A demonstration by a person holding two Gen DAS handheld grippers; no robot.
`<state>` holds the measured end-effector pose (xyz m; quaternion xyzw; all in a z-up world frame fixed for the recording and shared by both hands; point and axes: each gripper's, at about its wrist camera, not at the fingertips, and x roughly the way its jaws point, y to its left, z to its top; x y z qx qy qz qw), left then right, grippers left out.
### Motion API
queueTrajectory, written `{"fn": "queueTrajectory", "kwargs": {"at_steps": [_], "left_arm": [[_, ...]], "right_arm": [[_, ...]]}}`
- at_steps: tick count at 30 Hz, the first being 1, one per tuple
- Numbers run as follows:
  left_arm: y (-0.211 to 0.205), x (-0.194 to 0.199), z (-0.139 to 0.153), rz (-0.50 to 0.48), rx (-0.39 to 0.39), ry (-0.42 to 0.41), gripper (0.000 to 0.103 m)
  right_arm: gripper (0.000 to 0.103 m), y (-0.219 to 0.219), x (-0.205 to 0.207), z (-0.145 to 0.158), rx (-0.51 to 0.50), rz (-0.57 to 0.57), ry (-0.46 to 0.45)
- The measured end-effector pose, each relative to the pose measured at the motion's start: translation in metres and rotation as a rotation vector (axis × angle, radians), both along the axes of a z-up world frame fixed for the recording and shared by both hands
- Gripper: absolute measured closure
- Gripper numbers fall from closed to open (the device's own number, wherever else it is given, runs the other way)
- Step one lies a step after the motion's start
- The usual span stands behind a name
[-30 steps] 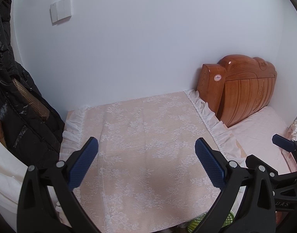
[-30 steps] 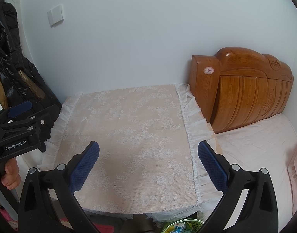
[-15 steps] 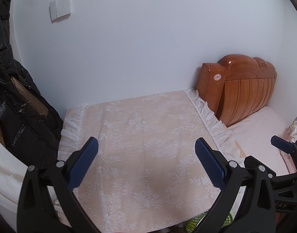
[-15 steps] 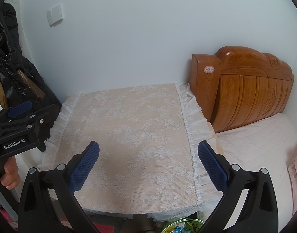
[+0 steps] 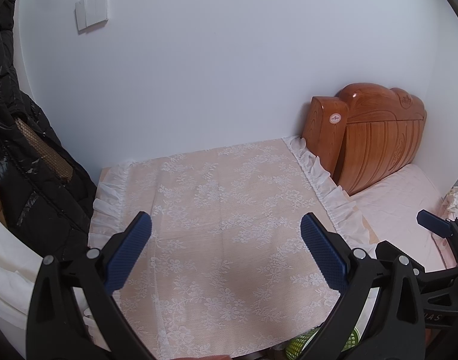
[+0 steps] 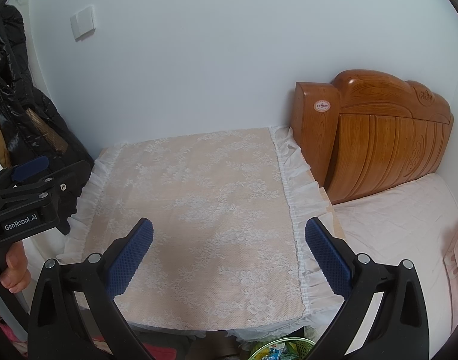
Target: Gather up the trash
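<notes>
My left gripper (image 5: 226, 249) is open and empty, held above the near part of a bedside table covered with a peach lace cloth (image 5: 217, 198). My right gripper (image 6: 229, 253) is open and empty above the same cloth (image 6: 199, 186). No trash lies on the cloth. A green mesh waste basket (image 6: 281, 349) with wrappers inside stands on the floor below the table's front edge; its rim also shows in the left wrist view (image 5: 301, 343). The left gripper shows at the left of the right wrist view (image 6: 28, 186), and the right gripper at the right of the left wrist view (image 5: 435, 228).
A carved wooden headboard (image 6: 376, 132) and a bed with a pink sheet (image 6: 394, 228) stand right of the table. A black puffer coat (image 5: 22, 156) hangs at the left. A white wall with a light switch (image 5: 92, 10) is behind the table.
Both views have shifted slightly; the left gripper has tilted down a little toward the table. Both grippers stay open and empty.
</notes>
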<state>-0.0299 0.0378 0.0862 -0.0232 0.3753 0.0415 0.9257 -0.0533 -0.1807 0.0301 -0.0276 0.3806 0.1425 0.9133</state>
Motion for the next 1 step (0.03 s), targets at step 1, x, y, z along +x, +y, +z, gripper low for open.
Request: {"fn": "queueTrajectory", "kwargs": {"at_steps": [1], "left_arm": [[0.0001, -0.0001, 0.0000, 0.001, 0.000, 0.000, 0.008]], "right_arm": [[0.002, 0.0000, -0.0002, 0.0002, 0.000, 0.000, 0.000]]}}
